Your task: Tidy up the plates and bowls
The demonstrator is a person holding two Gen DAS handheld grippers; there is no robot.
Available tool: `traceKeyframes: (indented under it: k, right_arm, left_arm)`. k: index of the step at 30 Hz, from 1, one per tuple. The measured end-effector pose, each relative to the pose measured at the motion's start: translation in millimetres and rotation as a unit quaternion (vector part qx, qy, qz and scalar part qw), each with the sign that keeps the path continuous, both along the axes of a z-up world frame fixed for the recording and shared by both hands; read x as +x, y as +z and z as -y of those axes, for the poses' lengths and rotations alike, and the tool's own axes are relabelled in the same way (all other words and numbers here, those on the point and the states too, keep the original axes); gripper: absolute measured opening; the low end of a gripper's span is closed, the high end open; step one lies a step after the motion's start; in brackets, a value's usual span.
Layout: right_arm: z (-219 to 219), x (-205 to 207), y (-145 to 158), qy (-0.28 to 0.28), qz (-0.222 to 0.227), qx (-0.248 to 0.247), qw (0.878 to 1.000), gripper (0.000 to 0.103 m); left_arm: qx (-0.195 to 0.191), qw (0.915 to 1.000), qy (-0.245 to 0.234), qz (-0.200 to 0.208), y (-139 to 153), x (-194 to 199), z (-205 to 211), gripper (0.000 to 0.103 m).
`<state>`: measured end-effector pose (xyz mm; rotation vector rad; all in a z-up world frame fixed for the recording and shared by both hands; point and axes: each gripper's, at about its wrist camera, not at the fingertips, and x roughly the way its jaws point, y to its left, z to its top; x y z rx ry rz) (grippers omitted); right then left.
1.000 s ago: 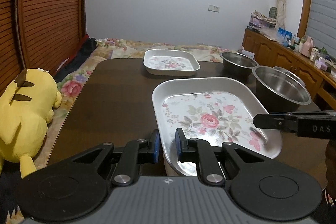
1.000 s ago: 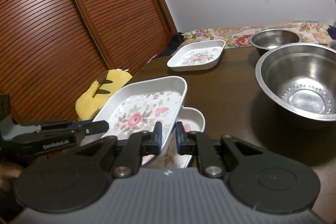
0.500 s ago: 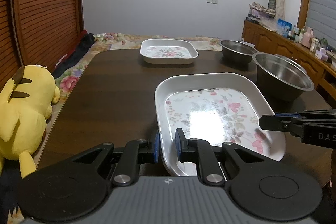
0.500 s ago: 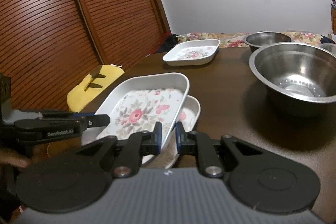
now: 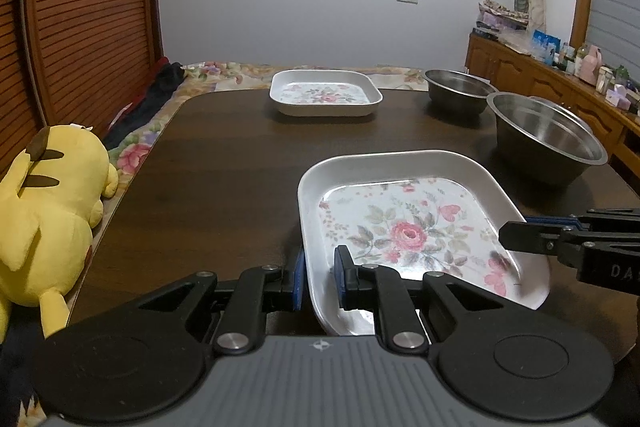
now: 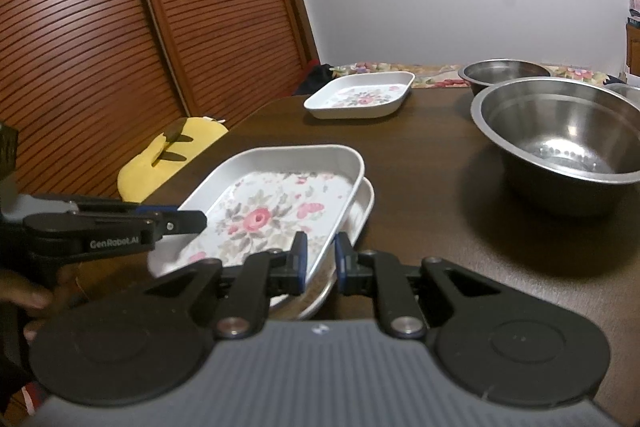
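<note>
From where I stand I count three floral dishes on the tabletop point(image 5: 224, 155): the top floral dish point(image 6: 280, 203), the floral dish under it point(image 6: 362, 211) showing only its edge, and the far floral dish point(image 5: 325, 98). There are three steel bowls: the big steel bowl point(image 6: 560, 135), the far steel bowl point(image 5: 456, 89), and a third steel bowl point(image 6: 626, 91) barely peeking from behind the big one. One yellow plush toy point(image 5: 44, 211). Two tongs: left tongs point(image 5: 319, 277), right tongs point(image 6: 320, 257).

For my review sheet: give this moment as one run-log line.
left gripper: shut on floral tray rim | right gripper: shut on opposite rim | tray over second tray | bowls untouched
</note>
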<state>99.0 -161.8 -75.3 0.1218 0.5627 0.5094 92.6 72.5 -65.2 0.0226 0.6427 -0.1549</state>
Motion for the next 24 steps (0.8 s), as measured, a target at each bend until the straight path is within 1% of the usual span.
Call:
traceKeyframes:
  k: [3,4,8,12,17,18,22,24]
  right_arm:
    - [-1.3,-0.6,0.3,-0.002,0.004,-0.005,1.0,0.018]
    - [-1.9,-0.7,0.3,-0.003,0.005,-0.007,1.0,0.019]
    - [-6.0,-3.0,-1.8,-0.002,0.015,-0.027,1.0,0.02]
    - [-5.5,-1.5,-1.1,-0.003,0.014,-0.026,1.0,0.02]
    - [-3.4,-2.5,-0.5,-0.004,0.015,-0.023,1.0,0.02]
    - [-3.2,-2.5,-0.1,-0.004,0.015,-0.022,1.0,0.02]
    - [-2.0,-2.9,4.5,-0.003,0.019,-0.018,1.0,0.02]
    - [-0.7,-2.5,8.9,-0.002,0.023,-0.017,1.0,0.02]
  left_arm:
    - [0.003,1.0,-0.001,0.001,-2.1,1.6,0.2,0.017]
    - [0.002,1.0,-0.001,0.001,-3.1,2.1,-0.3,0.017]
    - [0.001,1.0,0.001,-0.001,-5.2,3.5,-1.0,0.017]
    - [-0.003,1.0,0.002,0.0,-6.1,3.5,-1.8,0.017]
    - [-0.007,1.0,0.002,0.005,-5.4,2.2,-3.1,0.026]
    - [-0.006,1.0,0.001,0.007,-3.9,1.7,-3.2,0.027]
    - [-0.01,0.9998,-0.002,0.018,4.9,0.9,-3.1,0.035]
    - [-0.013,0.9996,-0.005,0.026,11.3,2.0,-3.0,0.038]
